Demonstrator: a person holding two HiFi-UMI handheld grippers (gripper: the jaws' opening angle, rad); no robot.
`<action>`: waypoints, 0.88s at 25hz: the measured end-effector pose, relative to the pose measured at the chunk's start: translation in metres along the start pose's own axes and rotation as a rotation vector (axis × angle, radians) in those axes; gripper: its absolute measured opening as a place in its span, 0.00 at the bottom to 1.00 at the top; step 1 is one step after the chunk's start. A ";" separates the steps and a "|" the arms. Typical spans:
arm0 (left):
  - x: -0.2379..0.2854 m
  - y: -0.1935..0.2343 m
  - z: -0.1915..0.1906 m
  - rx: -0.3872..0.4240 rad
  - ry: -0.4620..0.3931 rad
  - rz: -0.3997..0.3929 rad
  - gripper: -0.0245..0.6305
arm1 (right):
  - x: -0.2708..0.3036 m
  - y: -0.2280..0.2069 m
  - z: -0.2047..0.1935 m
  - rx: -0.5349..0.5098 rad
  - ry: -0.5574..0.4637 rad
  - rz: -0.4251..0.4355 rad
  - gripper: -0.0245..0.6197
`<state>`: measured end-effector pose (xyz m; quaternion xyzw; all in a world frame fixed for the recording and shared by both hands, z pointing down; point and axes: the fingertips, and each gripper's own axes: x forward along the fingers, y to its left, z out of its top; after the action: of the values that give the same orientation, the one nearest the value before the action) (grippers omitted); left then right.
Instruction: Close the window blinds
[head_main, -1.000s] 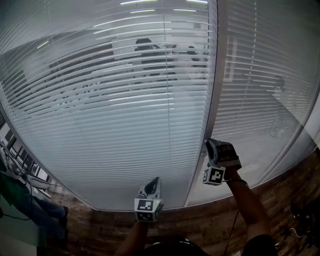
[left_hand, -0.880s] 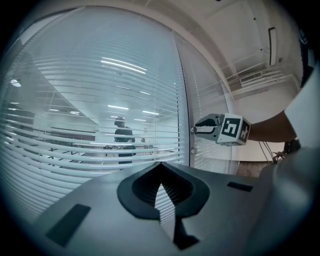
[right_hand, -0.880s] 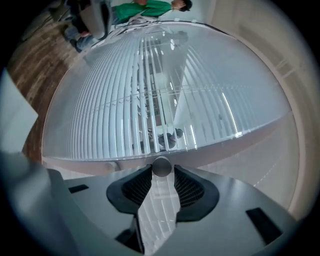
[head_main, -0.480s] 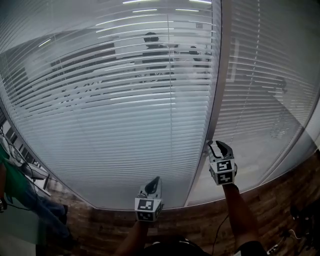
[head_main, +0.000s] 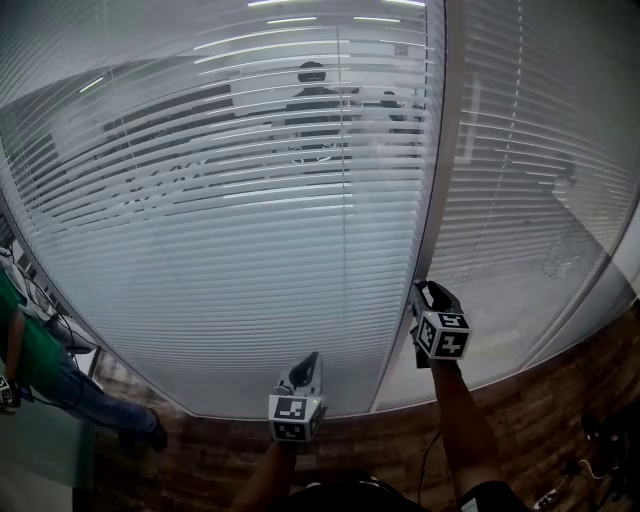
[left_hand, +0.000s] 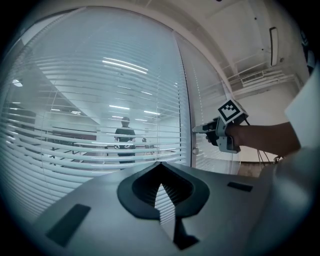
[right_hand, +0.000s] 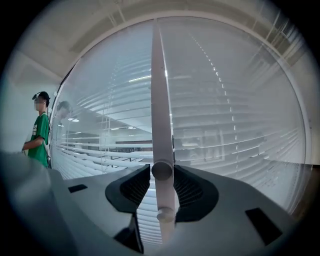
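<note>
Flanking 1 knob (right_hand: 162, 170), R tool (head_main: 420, 290) just spreading open, L tool (head_main: 311, 361) pressed together, 2 blinds (head_main: 250, 220)

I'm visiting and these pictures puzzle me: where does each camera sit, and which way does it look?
Head view: on the person's head, facing the blinds; both forearms, left gripper and right gripper show.
Left gripper view: on the left gripper, looking along its closed jaws at the blinds; the right forearm shows.
Right gripper view: on the right gripper, facing the frame post; its jaws, just opening, flank a white knob.
Shared: head and left gripper views both show the right gripper.
</note>
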<state>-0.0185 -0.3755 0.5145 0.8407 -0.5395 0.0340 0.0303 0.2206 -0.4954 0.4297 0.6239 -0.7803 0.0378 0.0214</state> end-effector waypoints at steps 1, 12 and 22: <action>-0.001 0.001 0.001 0.001 0.001 0.003 0.03 | 0.000 0.000 0.001 0.005 -0.005 -0.005 0.26; -0.002 -0.002 -0.002 -0.016 0.005 -0.008 0.03 | -0.001 0.001 0.001 -0.039 0.010 -0.014 0.23; 0.000 -0.004 0.000 -0.034 -0.003 -0.016 0.03 | -0.002 0.013 0.005 -0.417 0.054 -0.031 0.23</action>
<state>-0.0149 -0.3738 0.5146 0.8444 -0.5334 0.0234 0.0439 0.2088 -0.4909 0.4241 0.6167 -0.7607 -0.1080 0.1714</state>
